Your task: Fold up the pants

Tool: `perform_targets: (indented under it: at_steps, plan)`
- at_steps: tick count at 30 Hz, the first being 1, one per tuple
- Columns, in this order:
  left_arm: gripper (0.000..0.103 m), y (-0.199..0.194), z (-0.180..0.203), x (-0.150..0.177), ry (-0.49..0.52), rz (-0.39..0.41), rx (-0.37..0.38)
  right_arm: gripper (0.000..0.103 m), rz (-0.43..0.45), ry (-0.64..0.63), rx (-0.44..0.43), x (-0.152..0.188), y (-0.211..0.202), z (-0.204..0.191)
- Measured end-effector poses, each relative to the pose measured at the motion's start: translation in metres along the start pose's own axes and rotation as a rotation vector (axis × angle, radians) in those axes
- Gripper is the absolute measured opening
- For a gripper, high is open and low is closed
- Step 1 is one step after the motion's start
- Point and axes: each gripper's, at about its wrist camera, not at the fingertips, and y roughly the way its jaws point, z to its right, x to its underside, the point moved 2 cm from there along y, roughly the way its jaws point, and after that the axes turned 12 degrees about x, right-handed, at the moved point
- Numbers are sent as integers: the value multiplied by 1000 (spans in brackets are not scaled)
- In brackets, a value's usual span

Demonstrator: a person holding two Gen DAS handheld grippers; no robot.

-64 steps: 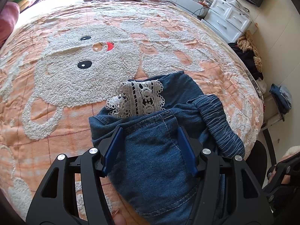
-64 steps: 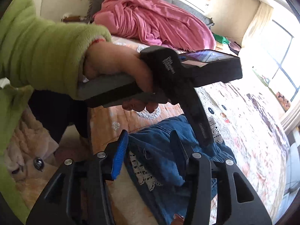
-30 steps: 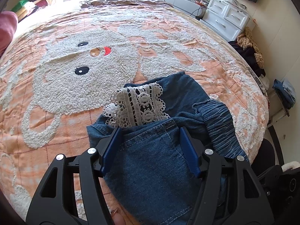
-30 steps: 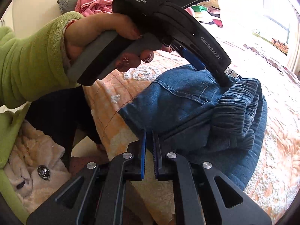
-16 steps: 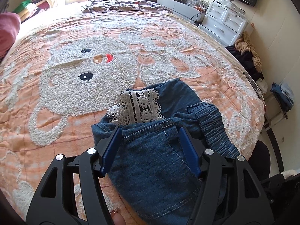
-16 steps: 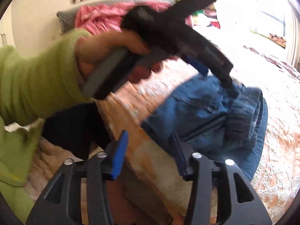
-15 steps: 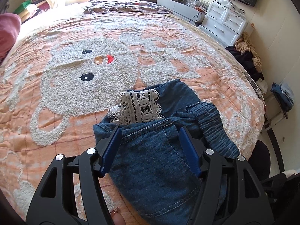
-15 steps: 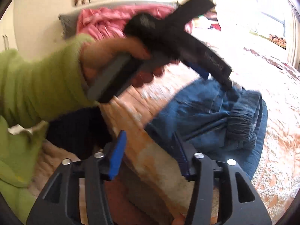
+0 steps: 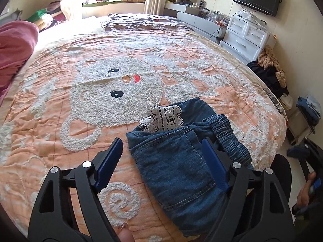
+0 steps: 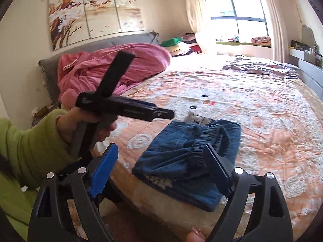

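Observation:
The folded blue denim pants lie near the front edge of the bed, with a white lace trim showing at their far end and the gathered waistband on the right. My left gripper hovers above them. Its jaws are opening and its blue pads press on nothing. In the right wrist view the pants lie ahead and below my right gripper, whose jaws are opening with nothing gripped. The left gripper shows there too, held by a hand in a green sleeve.
An orange bedspread with a white plush cartoon face covers the bed. A pink blanket is heaped at the headboard, and a grey quilt lies at the far end. White drawers and a clothes pile stand at the right.
My left gripper has lifted off the pants and its jaws have spread wider. My right gripper, shut a second ago, has opened wide, risen and tilted up toward the room.

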Motion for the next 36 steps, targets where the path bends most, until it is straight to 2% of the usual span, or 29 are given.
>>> perform_targets:
  at_steps: [3, 9, 14, 21, 25, 31, 33, 36]
  plan:
    - [83, -10, -1, 5, -15, 22, -6, 91, 4, 90, 63, -7, 2, 24]
    - [91, -15, -6, 19, -87, 39, 17, 92, -21, 269, 147, -10, 16, 68]
    - [91, -7, -7, 29, -115, 26, 11, 92, -108, 295, 232, 1, 36, 86]
    - [93, 17, -12, 42, -154, -19, -14, 91, -240, 349, 255, 19, 71, 104]
    - [93, 26, -13, 45, -161, -34, -27, 80, -303, 379, 239, 28, 88, 112]
    - [93, 40, -12, 52, -162, -65, -31, 69, -331, 408, 205, 35, 102, 115]
    - [93, 43, -12, 53, -161, -72, -31, 61, -338, 397, 204, 35, 106, 114]
    - [93, 47, -10, 56, -163, -79, -25, 54, -356, 388, 193, 36, 112, 114]
